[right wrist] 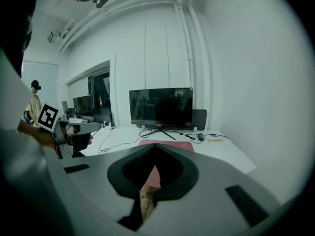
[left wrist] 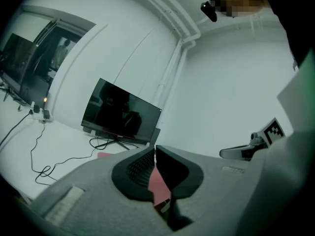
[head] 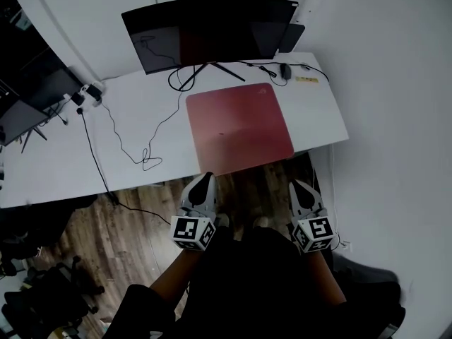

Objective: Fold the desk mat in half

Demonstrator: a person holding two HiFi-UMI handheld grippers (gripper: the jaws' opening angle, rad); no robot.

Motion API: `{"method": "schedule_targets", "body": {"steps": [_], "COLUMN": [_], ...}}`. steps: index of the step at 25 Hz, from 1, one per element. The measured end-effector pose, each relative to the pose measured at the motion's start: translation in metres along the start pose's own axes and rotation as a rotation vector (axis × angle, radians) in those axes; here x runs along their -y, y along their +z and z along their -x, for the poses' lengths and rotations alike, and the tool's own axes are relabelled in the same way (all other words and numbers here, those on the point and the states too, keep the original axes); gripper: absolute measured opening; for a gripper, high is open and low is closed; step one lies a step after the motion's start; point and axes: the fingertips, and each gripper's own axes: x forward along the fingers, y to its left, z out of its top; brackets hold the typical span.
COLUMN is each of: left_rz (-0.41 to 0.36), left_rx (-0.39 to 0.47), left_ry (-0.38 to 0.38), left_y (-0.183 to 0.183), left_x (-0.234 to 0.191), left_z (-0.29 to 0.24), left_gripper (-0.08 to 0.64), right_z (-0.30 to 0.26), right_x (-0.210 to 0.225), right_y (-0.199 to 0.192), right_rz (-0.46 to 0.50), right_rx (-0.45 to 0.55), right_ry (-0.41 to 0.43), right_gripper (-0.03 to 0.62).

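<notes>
A red desk mat [head: 240,126] lies flat on the white desk [head: 85,154], right of centre, and its near edge reaches the desk's front edge. Both grippers hover short of that front edge, over the floor and close to the person's body. My left gripper [head: 206,180] points at the mat's near left corner with its jaws shut and empty. My right gripper [head: 297,186] is level with the mat's near right corner, also shut and empty. In the left gripper view the jaw tips of the left gripper [left wrist: 155,149] meet, with the mat [left wrist: 104,155] beyond. The right gripper [right wrist: 156,145] shows the same, with the mat [right wrist: 170,142] ahead.
A dark curved monitor [head: 212,30] stands at the back of the desk. Black cables [head: 141,154] trail across the desk left of the mat. A mouse [head: 284,69] and a small yellow item [head: 307,79] lie behind the mat. Wooden floor [head: 141,203] lies below the grippers.
</notes>
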Motion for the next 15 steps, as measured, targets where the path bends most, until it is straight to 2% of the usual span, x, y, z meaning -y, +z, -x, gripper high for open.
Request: {"method": "schedule_targets", "body": {"steps": [4,11,15], "left_rz": [0.048,0.033,0.103], "left_rx": [0.022,-0.012,-0.01], "left_ry": [0.028,0.112,0.182], "left_y": [-0.001,-0.008,-0.028], "left_x": [-0.01,-0.029,-0.049], "left_z": [-0.001,0.0,-0.007], "left_gripper": [0.026,0.026,0.026], "right_z": [-0.018,-0.054,-0.093], "right_x": [-0.003,-0.012,-0.005], "right_y": [0.004,0.019,0.023], "right_rz": [0.004,0.02,0.023], "right_rx": [-0.014,0.006,-0.003], "right_ry": [0.025,0.127,0.199], "right_gripper": [0.0,0.0,0.0]}}
